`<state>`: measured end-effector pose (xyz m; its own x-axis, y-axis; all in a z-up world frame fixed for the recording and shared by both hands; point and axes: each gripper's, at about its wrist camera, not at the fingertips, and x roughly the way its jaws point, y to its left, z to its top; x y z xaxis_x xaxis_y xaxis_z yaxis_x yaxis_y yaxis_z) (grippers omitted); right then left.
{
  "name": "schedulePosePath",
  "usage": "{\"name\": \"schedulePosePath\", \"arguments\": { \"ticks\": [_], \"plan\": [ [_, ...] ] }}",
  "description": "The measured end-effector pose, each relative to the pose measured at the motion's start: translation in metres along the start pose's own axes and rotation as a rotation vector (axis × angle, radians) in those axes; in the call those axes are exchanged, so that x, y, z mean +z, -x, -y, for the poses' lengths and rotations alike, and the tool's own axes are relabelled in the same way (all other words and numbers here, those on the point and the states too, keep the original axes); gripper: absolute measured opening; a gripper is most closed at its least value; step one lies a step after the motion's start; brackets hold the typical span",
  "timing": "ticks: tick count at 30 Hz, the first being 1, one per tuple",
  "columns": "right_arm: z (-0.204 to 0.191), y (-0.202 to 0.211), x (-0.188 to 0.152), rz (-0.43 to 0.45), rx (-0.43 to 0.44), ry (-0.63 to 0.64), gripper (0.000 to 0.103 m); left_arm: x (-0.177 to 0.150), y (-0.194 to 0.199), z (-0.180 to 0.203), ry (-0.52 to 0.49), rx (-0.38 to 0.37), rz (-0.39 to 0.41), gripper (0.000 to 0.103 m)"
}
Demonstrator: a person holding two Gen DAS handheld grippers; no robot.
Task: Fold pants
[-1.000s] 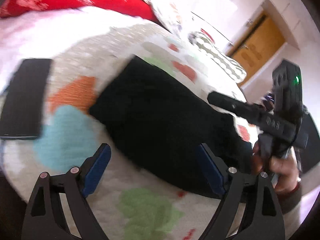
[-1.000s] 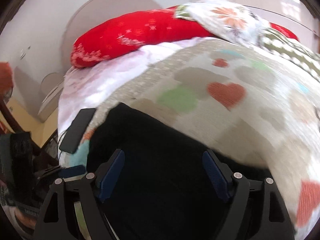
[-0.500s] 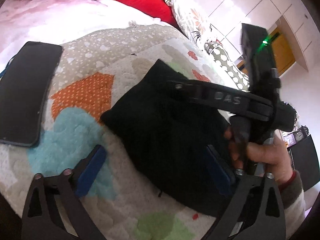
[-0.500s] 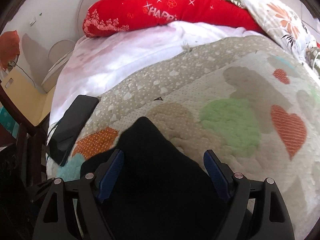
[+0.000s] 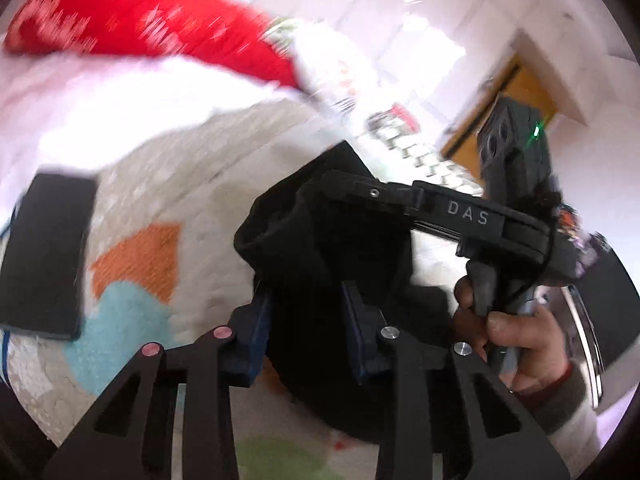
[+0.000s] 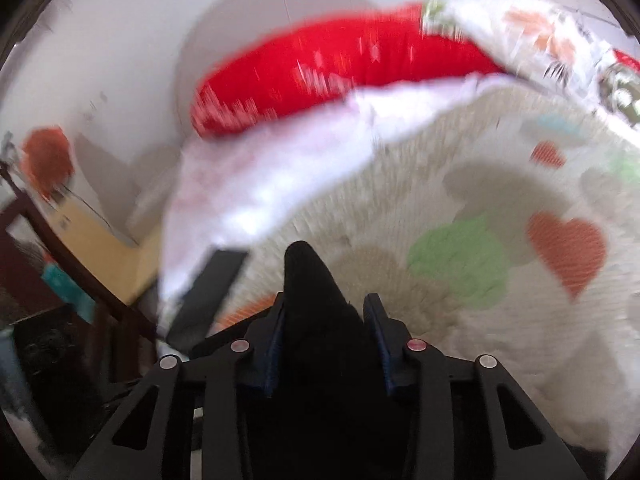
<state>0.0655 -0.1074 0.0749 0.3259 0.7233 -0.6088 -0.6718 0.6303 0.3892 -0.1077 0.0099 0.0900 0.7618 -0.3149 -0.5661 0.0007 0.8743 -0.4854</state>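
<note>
The black pants are bunched and lifted off the heart-patterned quilt. My left gripper is shut on the near edge of the pants, cloth filling the gap between its blue pads. My right gripper is shut on another part of the pants, a black peak of cloth sticking up between its pads. In the left wrist view the right gripper's black body marked DAS and the hand holding it sit just right of the cloth.
A black phone lies on the quilt at the left, also in the right wrist view. A red pillow and a floral pillow lie at the bed's far end. A dark wooden frame stands beside the bed.
Both grippers went from open over the flat folded pants to shut on them. The pants have been gathered and raised off the quilt. Both views are now blurred by motion.
</note>
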Motion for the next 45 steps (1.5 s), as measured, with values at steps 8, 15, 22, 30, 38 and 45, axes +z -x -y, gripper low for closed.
{"name": "schedulePosePath", "arguments": {
  "ticks": [8,15,22,30,38,45],
  "plan": [
    [0.040,0.174,-0.056,0.320,-0.046,-0.114,0.031,-0.037,0.016,0.119,-0.298,-0.264,-0.058,0.030],
    [0.085,0.232,-0.151,0.277,-0.261,-0.326,0.046,-0.105,-0.043,0.163,-0.427,-0.326,-0.345,0.029],
    [0.089,0.223,-0.191,0.264,-0.143,-0.449,0.076,-0.078,0.007,0.149,-0.505,-0.321,-0.231,0.068],
    [0.095,0.165,-0.188,0.198,-0.038,-0.554,0.087,-0.045,-0.024,0.097,-0.441,-0.142,-0.188,0.077],
    [0.090,0.142,-0.183,0.199,-0.061,-0.542,0.026,-0.070,-0.052,0.078,-0.390,-0.103,-0.291,0.077],
    [0.052,0.224,-0.179,0.402,-0.016,-0.423,0.013,-0.046,-0.009,0.105,-0.441,-0.176,-0.181,0.078]
  ]
}}
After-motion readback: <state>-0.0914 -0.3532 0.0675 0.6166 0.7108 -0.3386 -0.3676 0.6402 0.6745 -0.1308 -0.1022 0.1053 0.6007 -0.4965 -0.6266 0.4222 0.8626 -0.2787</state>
